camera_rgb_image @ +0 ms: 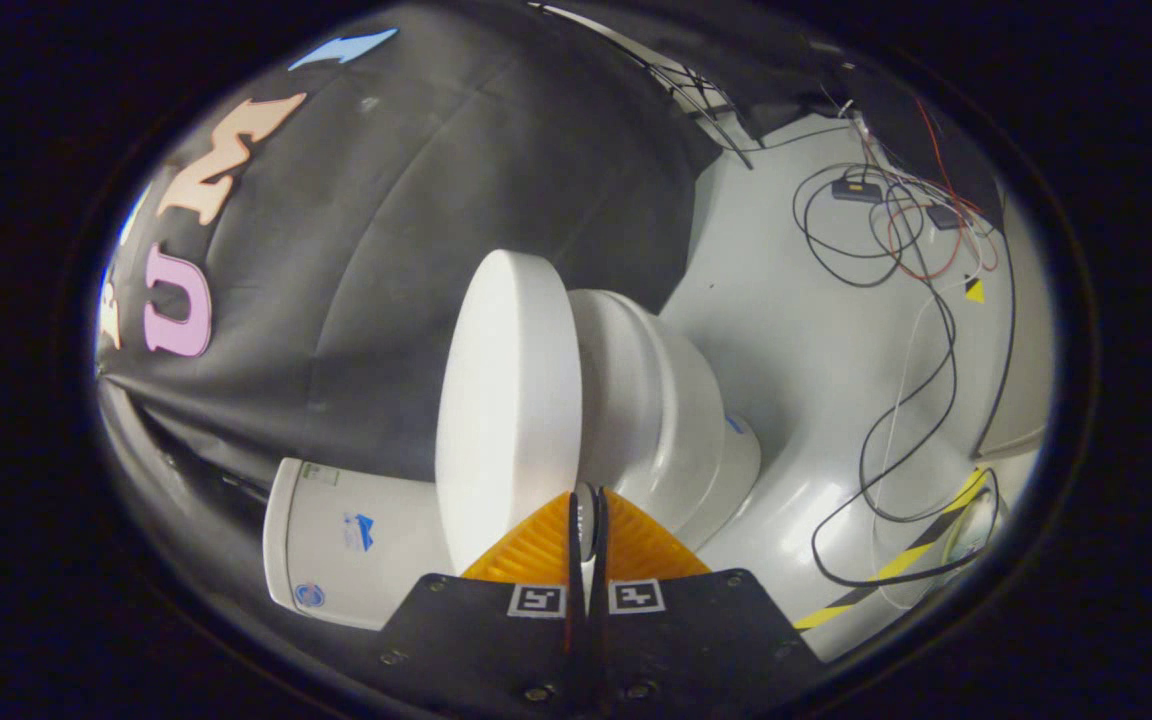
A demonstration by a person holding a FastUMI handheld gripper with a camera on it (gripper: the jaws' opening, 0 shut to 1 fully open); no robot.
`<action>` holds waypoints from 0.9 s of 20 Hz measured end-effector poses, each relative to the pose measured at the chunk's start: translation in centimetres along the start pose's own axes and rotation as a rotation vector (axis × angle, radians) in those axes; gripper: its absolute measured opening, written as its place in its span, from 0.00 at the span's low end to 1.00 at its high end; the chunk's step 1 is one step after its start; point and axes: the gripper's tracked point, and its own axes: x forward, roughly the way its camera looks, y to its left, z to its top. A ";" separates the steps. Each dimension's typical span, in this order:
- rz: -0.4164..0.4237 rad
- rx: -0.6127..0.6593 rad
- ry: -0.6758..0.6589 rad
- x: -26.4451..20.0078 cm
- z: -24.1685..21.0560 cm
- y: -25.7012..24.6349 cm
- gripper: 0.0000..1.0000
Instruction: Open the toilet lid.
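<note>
The view is rolled sideways, so the white toilet appears on its side. Its round white lid (pixel 506 410) faces the black cloth wall and lies close against the bowl (pixel 656 420). The tank (pixel 336 540) sits beside the lid, near the fingers' base. My gripper (pixel 586 515) is at the lid's front rim. The two fingers stand almost together, with a thin white strip of the lid's edge pinched between them. Whether the lid has lifted off the seat I cannot tell.
A pale grey floor (pixel 796 330) spreads beyond the bowl, with loose black, white and red cables (pixel 896 250) across it. Yellow-and-black tape (pixel 921 550) marks the floor near a cable loop. The black cloth wall (pixel 386 250) hangs close behind the tank.
</note>
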 end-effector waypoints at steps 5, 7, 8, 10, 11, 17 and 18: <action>0.079 -0.189 -0.029 -2.5 0.4 4.7 0.01; 0.124 -0.280 -0.047 -3.6 0.1 7.0 0.01; 0.144 -0.321 -0.055 -4.2 -0.1 8.2 0.01; 0.175 -0.402 -0.075 -5.2 -0.5 10.1 0.01; 0.185 -0.442 -0.092 -5.6 -0.6 10.8 0.01; 0.210 -0.553 -0.151 -6.8 -1.8 14.4 0.01; 0.211 -0.559 -0.157 -6.8 -1.8 14.5 0.02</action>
